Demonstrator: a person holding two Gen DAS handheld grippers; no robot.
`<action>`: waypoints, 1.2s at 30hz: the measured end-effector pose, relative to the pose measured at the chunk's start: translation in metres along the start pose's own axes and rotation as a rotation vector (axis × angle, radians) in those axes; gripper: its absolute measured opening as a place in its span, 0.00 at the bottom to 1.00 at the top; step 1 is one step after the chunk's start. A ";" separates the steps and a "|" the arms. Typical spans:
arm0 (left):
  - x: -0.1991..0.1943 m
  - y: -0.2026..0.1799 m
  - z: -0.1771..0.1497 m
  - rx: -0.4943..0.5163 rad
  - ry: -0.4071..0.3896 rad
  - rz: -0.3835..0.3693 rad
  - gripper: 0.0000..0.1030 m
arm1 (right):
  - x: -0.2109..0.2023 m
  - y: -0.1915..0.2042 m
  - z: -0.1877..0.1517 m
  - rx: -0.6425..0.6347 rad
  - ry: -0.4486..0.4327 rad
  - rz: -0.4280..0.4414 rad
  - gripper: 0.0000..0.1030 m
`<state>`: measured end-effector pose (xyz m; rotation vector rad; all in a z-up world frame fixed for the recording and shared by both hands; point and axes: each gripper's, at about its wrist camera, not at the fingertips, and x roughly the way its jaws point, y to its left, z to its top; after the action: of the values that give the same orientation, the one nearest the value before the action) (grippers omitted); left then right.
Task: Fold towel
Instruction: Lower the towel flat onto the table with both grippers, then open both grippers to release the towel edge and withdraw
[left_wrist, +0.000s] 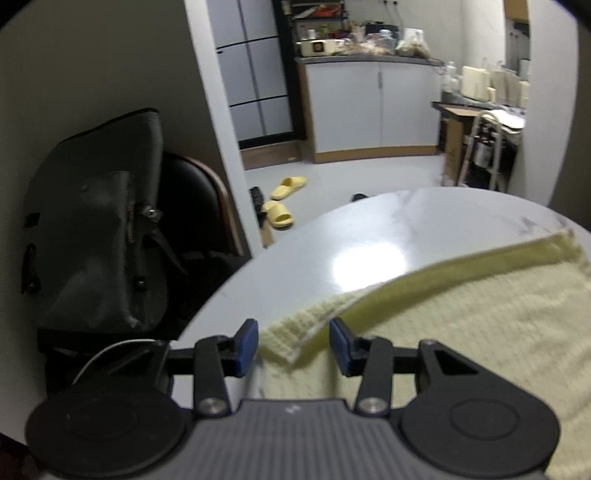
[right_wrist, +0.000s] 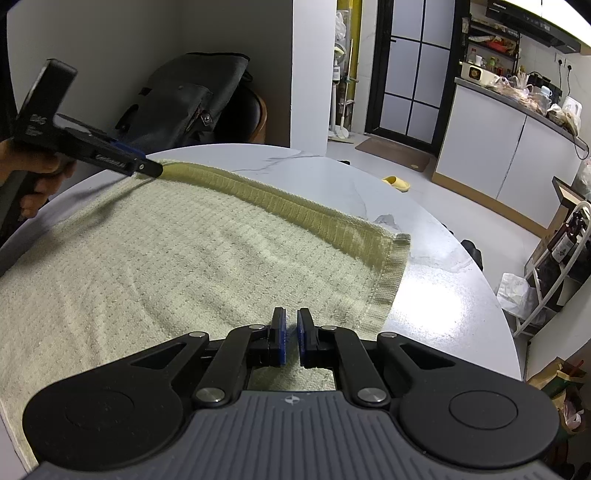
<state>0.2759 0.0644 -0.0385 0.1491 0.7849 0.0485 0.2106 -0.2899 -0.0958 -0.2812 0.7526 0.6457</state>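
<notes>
**Two grippers at the towel's far edge, one corner between open pads**

We see the pale yellow towel (right_wrist: 184, 258) spread flat on the round white table (right_wrist: 436, 295), its darker hemmed band running as the long axis from our left gripper (left_wrist: 293, 343) across to the far right corner. The left gripper's blue pads stand apart with the towel's left corner lying loose between them — not pinched, so far as we can tell. Our right gripper (right_wrist: 291, 341) hovers low over the towel's right side with its pads drawn almost together and nothing visibly caught between them.

We judge the left hand the nearer to a grasp; the right would need to open and reach forward to its own corner. Bare tabletop lies beyond the hem and to the right — room for moving — while the table's rim curves close past the left corner, with a dark bag (left_wrist: 99, 229) on a chair just beyond.
</notes>
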 end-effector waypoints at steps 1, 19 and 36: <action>0.000 0.002 0.002 -0.011 -0.008 0.006 0.45 | 0.000 0.000 0.000 -0.002 0.000 0.000 0.08; -0.013 0.016 0.004 -0.076 -0.069 0.068 0.61 | -0.003 0.003 -0.001 0.000 0.001 -0.009 0.08; -0.056 -0.002 -0.021 -0.071 -0.092 0.042 0.81 | -0.023 0.002 0.005 0.056 -0.083 0.031 0.23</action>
<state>0.2213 0.0593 -0.0146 0.0996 0.6877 0.1085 0.1994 -0.2959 -0.0760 -0.1910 0.6957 0.6604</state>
